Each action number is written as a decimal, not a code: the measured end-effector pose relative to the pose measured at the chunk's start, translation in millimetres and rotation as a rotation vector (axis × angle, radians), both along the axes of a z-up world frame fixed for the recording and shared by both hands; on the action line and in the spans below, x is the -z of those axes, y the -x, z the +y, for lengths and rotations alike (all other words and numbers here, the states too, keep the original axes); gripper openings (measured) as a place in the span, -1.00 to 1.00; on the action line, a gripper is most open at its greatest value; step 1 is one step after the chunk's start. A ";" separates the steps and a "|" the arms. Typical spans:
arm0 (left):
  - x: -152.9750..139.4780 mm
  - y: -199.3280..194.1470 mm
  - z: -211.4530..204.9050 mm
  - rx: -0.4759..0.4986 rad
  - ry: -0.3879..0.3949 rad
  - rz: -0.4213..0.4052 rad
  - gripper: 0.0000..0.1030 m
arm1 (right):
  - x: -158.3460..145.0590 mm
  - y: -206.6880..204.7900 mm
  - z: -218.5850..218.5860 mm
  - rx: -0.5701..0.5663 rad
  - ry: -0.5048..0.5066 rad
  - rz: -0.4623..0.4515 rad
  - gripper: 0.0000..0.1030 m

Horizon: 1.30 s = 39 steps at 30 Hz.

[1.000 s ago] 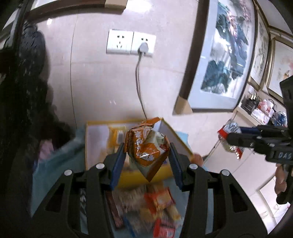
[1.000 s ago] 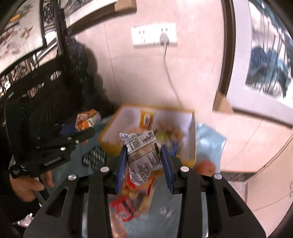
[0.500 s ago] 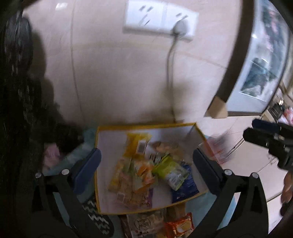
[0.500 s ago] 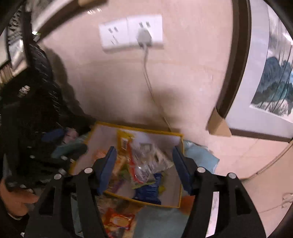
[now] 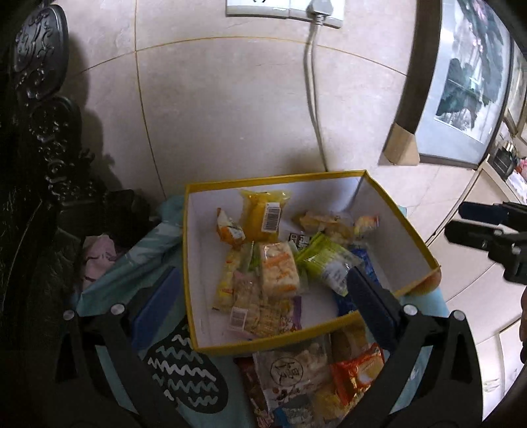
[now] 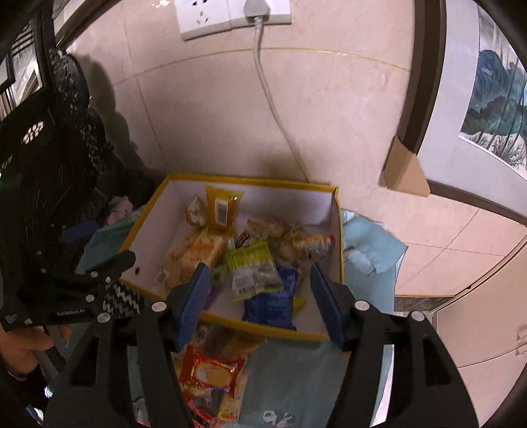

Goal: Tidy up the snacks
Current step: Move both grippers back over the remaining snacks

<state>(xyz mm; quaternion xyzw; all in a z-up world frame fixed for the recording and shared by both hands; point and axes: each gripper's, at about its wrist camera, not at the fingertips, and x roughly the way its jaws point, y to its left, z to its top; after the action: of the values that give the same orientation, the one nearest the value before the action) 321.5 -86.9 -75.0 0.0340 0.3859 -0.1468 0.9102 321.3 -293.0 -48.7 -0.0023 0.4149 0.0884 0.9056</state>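
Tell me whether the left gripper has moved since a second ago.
Yes. The left gripper went forward and down toward the yellow box; the wall socket slid up.

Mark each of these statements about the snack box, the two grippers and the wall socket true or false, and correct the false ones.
1. The left gripper holds a packet. False: its jaws stand wide open and empty.
2. The yellow-rimmed box holds several snack packets. True.
3. A green packet lies on a blue packet in the box. True.
4. All snacks are inside the box. False: an orange packet and others lie on the blue cloth in front of it.
5. Nothing is plugged into the wall socket. False: a plug with a cable is in it.
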 end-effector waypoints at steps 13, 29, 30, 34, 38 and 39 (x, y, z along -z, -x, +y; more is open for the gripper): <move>126.0 84.8 15.6 0.060 -0.125 0.169 0.96 | 155.9 94.0 30.9 -0.073 0.096 0.279 0.23; 174.9 85.7 2.9 0.101 -0.121 0.219 0.96 | 205.1 83.3 48.2 -0.078 0.144 0.324 0.14; 174.4 86.4 0.5 0.119 -0.157 0.191 0.96 | 204.7 84.4 48.1 -0.079 0.149 0.325 0.13; 171.2 89.6 18.4 0.089 -0.207 0.191 0.96 | 203.0 87.4 36.7 -0.018 0.149 0.347 0.08; 167.8 97.9 55.7 0.016 -0.203 0.204 0.96 | 203.9 91.9 24.6 0.016 0.129 0.357 0.08; 167.4 100.9 65.9 -0.017 -0.191 0.210 0.96 | 204.1 92.2 23.1 0.020 0.129 0.357 0.08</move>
<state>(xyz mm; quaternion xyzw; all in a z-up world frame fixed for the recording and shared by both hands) 220.6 -21.0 -242.4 0.1018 0.4915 -0.1046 0.8585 229.1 -269.9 -252.8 -0.0403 0.5736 0.0518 0.8165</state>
